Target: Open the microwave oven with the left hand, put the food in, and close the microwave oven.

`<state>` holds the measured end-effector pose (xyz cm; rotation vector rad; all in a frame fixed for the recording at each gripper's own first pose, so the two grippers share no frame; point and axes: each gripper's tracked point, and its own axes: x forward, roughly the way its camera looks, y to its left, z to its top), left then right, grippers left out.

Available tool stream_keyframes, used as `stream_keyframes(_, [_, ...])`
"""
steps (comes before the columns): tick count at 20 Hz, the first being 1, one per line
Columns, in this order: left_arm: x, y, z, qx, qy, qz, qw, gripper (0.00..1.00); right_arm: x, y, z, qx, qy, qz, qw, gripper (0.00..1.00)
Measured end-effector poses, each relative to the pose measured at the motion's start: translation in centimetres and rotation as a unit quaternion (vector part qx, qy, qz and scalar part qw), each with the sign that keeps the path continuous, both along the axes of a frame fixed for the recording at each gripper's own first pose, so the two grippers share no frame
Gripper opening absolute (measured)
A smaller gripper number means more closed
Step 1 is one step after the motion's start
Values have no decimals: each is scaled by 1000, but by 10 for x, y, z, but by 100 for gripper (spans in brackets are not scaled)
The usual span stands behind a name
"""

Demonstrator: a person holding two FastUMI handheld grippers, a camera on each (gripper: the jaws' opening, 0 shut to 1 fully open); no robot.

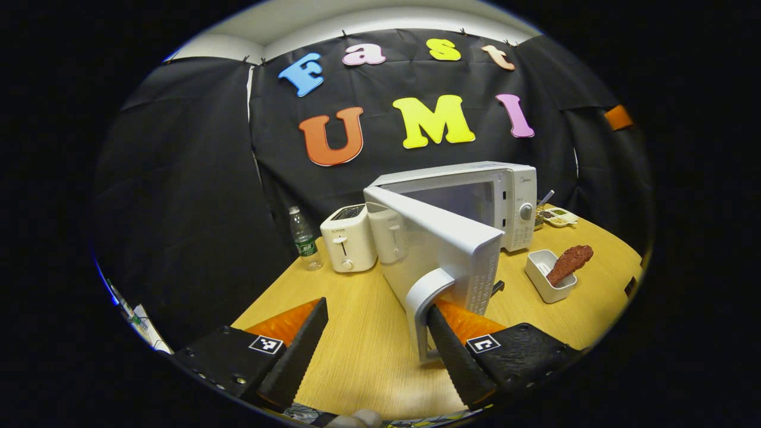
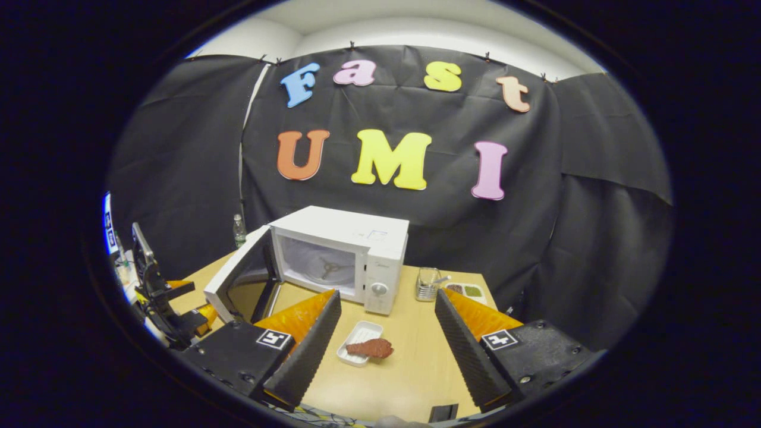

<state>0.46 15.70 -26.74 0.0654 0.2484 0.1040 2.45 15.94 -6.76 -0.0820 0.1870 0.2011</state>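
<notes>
We see white microwave oven [image 2: 342, 255] door [image 1: 440, 261] swung open. Brown meat piece [image 2: 370, 348] in white rectangular tray [image 2: 357, 340] lies dead ahead between spread right gripper [image 2: 386, 339] fingers, long axis crosswise; left gripper [image 1: 377, 339] spread, one finger touching door handle [image 1: 429, 297].

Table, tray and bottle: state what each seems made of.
Table: wood or wood-look laminate, matte, with pale, fine straight grain. Tray: probably plastic, though ceramic is possible; white, smooth, thin-walled, with a slight sheen. Bottle: clear plastic, see-through with a cap and label band.
</notes>
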Motion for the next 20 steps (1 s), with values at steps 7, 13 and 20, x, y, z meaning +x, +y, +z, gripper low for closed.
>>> stream_keyframes(7, [-25, 60, -4, 33, 2, 29, 999, 96, 15, 14, -45, 1, 45, 14, 999, 100])
stream_keyframes(13, [-47, 82, 4, 9, 4, 64, 998, 96, 39, 9, -116, 29, 117, 38, 992, 100])
stream_keyframes(20, [-60, 46, 31, -18, 5, 76, 997, 96, 92, -3, -215, 115, 252, 67, 959, 84])
